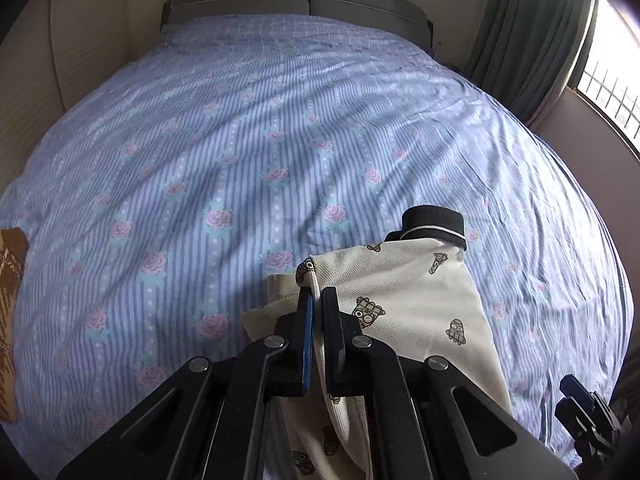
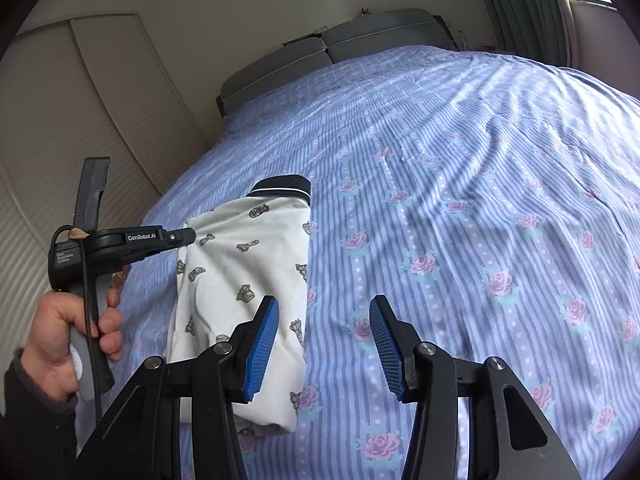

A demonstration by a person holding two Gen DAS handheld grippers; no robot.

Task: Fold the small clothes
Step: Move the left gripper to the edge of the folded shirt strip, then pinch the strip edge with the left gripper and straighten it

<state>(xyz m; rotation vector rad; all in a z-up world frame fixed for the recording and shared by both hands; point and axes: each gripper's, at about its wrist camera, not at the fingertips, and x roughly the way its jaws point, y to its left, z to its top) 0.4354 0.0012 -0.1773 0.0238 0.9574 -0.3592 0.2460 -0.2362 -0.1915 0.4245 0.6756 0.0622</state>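
A small cream shirt (image 2: 244,276) with little printed figures and a black collar (image 2: 282,186) lies partly folded on the blue striped bedsheet (image 2: 460,200). My left gripper (image 1: 317,300) is shut on the shirt's left edge (image 1: 408,292) and lifts that edge. In the right wrist view the left gripper (image 2: 188,235) pinches the cloth at its upper left side. My right gripper (image 2: 324,312) is open and empty, just right of the shirt's lower right edge; its left finger (image 2: 260,344) overlaps the cloth in view.
The bed has a grey headboard (image 1: 296,0) at the far end. A wardrobe wall (image 2: 80,120) runs along the left, and curtains (image 1: 532,32) and a window (image 1: 612,72) stand at the right. A brown patterned cloth (image 1: 10,300) lies at the bed's left edge.
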